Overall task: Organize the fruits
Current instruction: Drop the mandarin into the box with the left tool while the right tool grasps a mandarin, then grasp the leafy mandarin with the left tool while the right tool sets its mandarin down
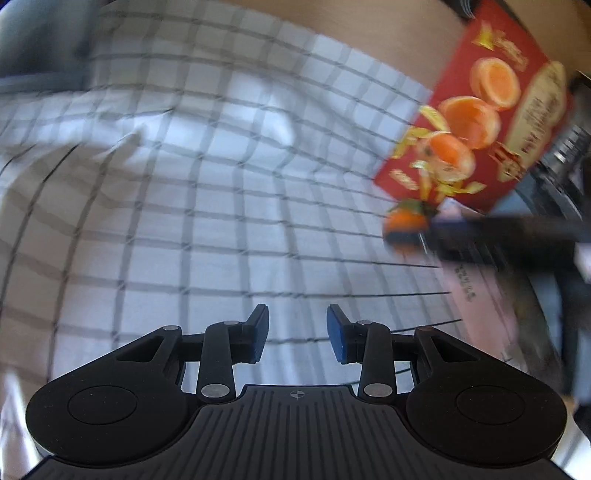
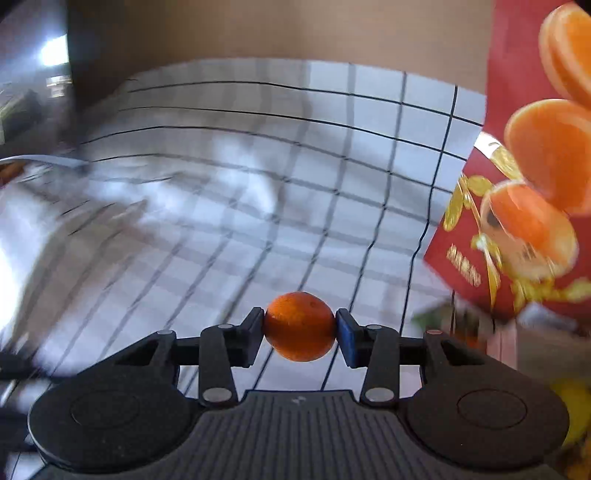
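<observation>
My right gripper (image 2: 300, 326) is shut on a small orange mandarin (image 2: 300, 326), held above the checked cloth (image 2: 258, 192). In the left wrist view the same gripper (image 1: 410, 230) shows at the right, blurred, holding the mandarin (image 1: 404, 219) in front of a red fruit box (image 1: 476, 122). The red box (image 2: 524, 206), printed with orange halves, stands at the right in the right wrist view. My left gripper (image 1: 297, 332) is open and empty above the cloth (image 1: 221, 184).
The white cloth with a dark grid is wrinkled at the left. A brown wall (image 2: 280, 29) lies behind it. Something yellow (image 2: 572, 413) sits at the lower right, below the box. Dark blurred objects (image 1: 561, 155) stand beside the box.
</observation>
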The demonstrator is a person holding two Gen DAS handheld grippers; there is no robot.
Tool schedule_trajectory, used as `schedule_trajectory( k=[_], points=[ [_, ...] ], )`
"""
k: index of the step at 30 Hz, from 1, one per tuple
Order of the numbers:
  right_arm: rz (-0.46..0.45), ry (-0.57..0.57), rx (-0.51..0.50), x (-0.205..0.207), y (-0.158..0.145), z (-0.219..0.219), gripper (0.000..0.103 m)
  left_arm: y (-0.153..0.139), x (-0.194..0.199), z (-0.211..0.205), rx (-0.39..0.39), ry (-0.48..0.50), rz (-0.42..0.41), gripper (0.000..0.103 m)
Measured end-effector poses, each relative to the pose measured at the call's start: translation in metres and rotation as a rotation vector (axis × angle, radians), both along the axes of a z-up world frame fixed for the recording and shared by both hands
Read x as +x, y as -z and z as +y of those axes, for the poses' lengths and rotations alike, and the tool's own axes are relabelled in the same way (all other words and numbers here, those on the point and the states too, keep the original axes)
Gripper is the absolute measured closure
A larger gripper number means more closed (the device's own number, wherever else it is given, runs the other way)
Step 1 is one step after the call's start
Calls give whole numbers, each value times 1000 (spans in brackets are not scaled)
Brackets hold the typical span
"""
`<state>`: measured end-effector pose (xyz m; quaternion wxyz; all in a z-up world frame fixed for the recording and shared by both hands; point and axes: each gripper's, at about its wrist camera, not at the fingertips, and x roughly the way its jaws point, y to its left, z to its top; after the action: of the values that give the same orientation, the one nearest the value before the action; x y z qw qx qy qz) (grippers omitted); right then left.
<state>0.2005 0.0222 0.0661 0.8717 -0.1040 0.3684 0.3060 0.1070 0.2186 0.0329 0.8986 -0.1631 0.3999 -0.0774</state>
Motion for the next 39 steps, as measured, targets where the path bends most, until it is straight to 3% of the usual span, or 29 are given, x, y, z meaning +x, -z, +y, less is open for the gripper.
schedule_trajectory(
  k=[7,11,14,20,25,32,35,39],
  points=[
    [-24,-4,-44,-96,9,-60,61,-12,53,-85,104,372,-115,64],
    [-22,61,-71,-126,23,-86,61,-10,87,-129,161,491,-129,64],
    [-17,121,-68,-138,33,-102,61,-8,110,-152,220,495,-143,64],
    [-7,180,-73,-153,42,-122,61,5,155,-167,209,470,-94,64],
    [-10,196,-56,-161,46,-130,61,10,173,-168,177,415,-63,54],
    [-5,194,-34,-172,49,-130,59,16,184,-169,141,367,-18,51],
    [-4,204,-21,-174,49,-133,49,17,182,-170,143,359,-12,52],
    [-11,208,4,-178,48,-139,47,10,167,-171,158,328,-1,52]
  ],
)
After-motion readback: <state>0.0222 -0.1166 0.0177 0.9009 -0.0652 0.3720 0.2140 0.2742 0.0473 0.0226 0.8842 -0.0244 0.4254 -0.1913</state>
